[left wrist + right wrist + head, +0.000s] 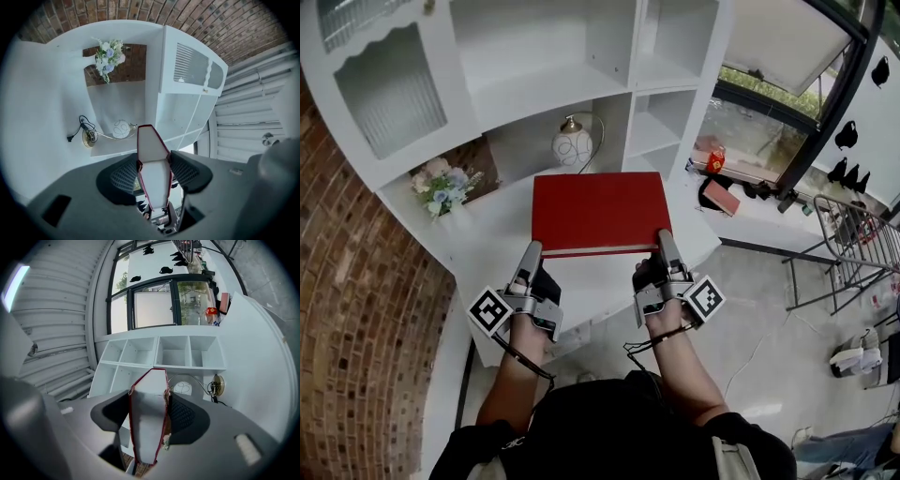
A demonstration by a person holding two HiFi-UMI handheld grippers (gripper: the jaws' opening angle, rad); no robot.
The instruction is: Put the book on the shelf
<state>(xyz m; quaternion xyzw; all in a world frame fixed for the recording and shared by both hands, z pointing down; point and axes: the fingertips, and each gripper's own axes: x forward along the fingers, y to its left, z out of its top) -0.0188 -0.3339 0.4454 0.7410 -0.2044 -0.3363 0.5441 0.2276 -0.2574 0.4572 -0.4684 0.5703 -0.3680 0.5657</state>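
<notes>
Red book [600, 214] was held flat in front of the white shelf unit [539, 89], just short of the round lamp [572, 145]. Left gripper [531, 251] pinched its near-left edge and right gripper [664, 240] its near-right edge, each pair of jaws pressed against the covers.

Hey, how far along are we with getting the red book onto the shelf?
Done: the red book is lifted, pinched at its near edge by the left claw and right claw. In hand: it is held flat in front of the white shelf. Left: set it in a compartment and release.
</notes>
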